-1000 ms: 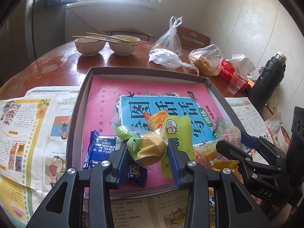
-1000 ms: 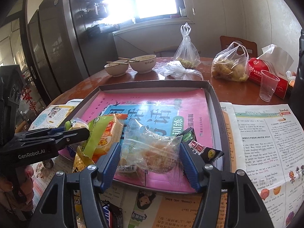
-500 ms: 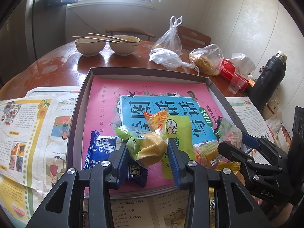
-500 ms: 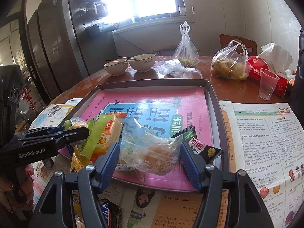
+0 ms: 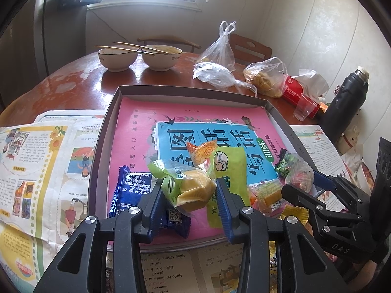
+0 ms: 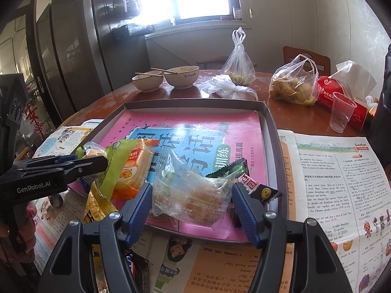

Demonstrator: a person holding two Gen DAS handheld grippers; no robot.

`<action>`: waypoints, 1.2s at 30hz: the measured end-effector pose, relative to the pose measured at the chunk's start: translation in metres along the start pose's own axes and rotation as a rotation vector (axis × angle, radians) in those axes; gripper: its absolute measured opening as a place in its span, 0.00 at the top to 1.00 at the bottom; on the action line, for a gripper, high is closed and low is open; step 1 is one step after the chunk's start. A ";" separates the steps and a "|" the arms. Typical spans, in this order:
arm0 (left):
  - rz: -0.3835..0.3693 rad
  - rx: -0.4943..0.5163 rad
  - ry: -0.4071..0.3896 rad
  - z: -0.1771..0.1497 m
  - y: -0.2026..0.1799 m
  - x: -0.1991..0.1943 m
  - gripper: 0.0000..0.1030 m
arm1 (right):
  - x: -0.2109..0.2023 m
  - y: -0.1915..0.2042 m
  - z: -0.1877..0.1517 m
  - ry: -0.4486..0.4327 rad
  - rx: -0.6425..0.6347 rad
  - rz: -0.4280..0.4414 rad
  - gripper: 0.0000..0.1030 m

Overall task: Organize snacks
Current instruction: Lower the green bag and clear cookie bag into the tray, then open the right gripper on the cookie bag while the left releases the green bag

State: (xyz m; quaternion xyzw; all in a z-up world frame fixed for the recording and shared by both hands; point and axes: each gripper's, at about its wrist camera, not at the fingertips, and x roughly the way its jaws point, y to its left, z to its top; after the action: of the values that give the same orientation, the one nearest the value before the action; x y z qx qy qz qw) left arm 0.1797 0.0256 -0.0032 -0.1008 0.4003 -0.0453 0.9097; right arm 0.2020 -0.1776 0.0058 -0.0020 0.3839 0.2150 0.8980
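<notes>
My left gripper (image 5: 188, 196) covers the lower half of the blue packet (image 5: 129, 190), and my right gripper (image 6: 190, 199) hides the near edge of the clear bag (image 6: 188, 195). The snacks bury the book's (image 5: 195, 131) lower title. Window glare washes out the sill. The flask (image 6: 383, 112) runs off the edge.

left gripper (image 5: 189, 196): black frame, silver screws, ribbed blue pads | right gripper (image 6: 191, 206): same; "GenRobot.AI", "DAS" markings
</notes>
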 end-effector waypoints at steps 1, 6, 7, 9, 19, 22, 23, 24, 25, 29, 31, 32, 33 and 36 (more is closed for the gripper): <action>0.001 0.002 0.000 0.000 0.000 -0.001 0.60 | 0.000 -0.001 0.000 -0.002 0.001 0.000 0.36; 0.004 0.003 0.001 0.000 -0.001 -0.001 0.59 | 0.000 -0.002 0.000 -0.013 -0.003 -0.023 0.36; 0.004 0.002 0.000 -0.001 -0.001 -0.001 0.59 | 0.001 -0.002 0.000 -0.012 -0.003 -0.029 0.35; 0.005 0.000 0.002 -0.001 -0.001 -0.001 0.59 | 0.001 -0.003 0.000 -0.009 0.000 -0.030 0.34; 0.010 0.003 0.000 0.000 -0.002 -0.003 0.56 | -0.003 -0.007 0.001 -0.005 0.011 -0.041 0.33; 0.014 0.004 -0.003 0.000 -0.003 -0.005 0.55 | -0.004 -0.007 0.001 -0.004 0.011 -0.045 0.33; 0.016 0.004 -0.005 0.001 -0.003 -0.006 0.55 | -0.005 -0.008 0.001 -0.004 0.010 -0.045 0.33; 0.020 0.005 -0.008 0.001 -0.003 -0.007 0.55 | -0.005 -0.007 0.002 -0.004 0.010 -0.046 0.33; 0.025 0.007 -0.012 0.001 -0.003 -0.007 0.55 | -0.007 -0.007 0.002 -0.007 0.011 -0.047 0.33; 0.028 0.008 -0.017 0.002 -0.002 -0.011 0.55 | -0.009 -0.008 0.003 -0.011 0.012 -0.053 0.33; 0.032 0.008 -0.022 0.002 -0.001 -0.013 0.54 | -0.011 -0.008 0.003 -0.008 0.013 -0.054 0.33; 0.033 0.008 -0.024 0.002 -0.001 -0.014 0.53 | -0.012 -0.007 0.003 -0.009 0.013 -0.054 0.33; 0.035 0.007 -0.026 0.002 -0.001 -0.015 0.53 | -0.013 -0.008 0.003 -0.011 0.015 -0.054 0.33; 0.040 0.005 -0.034 0.003 0.000 -0.019 0.51 | -0.015 -0.008 0.004 -0.014 0.019 -0.055 0.33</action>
State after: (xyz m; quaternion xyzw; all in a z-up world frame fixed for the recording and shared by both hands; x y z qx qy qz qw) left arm 0.1686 0.0291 0.0123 -0.0912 0.3864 -0.0266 0.9174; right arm 0.1988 -0.1896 0.0174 -0.0026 0.3795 0.1866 0.9062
